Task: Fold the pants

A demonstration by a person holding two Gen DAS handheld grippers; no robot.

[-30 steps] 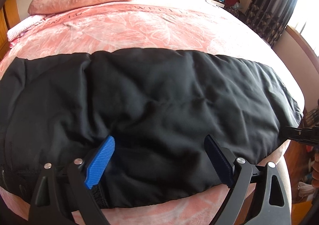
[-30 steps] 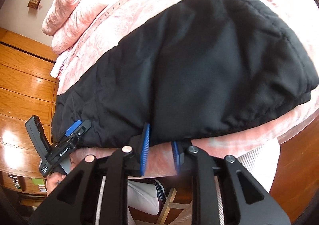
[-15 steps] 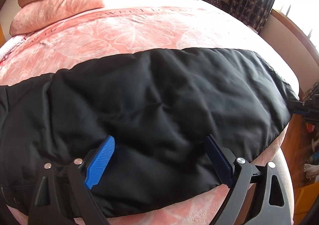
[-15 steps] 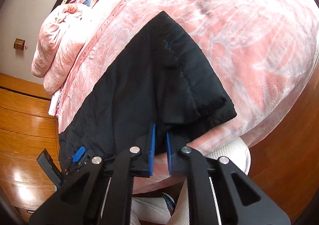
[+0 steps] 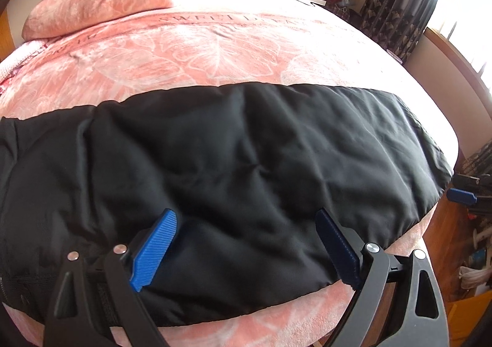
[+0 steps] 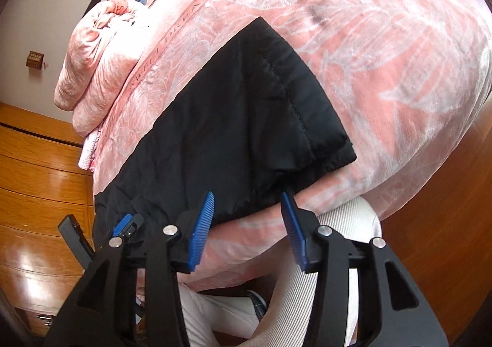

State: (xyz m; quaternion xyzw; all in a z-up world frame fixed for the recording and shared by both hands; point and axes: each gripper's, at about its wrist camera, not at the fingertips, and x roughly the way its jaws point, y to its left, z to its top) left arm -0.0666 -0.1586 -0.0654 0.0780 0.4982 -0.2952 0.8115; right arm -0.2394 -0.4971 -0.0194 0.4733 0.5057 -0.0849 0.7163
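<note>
Already doubled lengthwise, black pants [image 5: 233, 175] span the pink bed [image 5: 215, 49] mid-frame; left tongs [image 5: 246, 245] and right tongs [image 6: 247, 224] gape wide, empty; next, likely pinching the hem to fold crosswise

Two low, close fisheye views across the bed [image 5: 215, 49], sharing the black pants [image 5: 230, 168].

The right gripper [image 6: 247, 224] has spread its fingers [image 6: 201, 228] apart.

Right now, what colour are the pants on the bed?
Black pants, plain, no pattern; clearest in the left wrist view.
</note>
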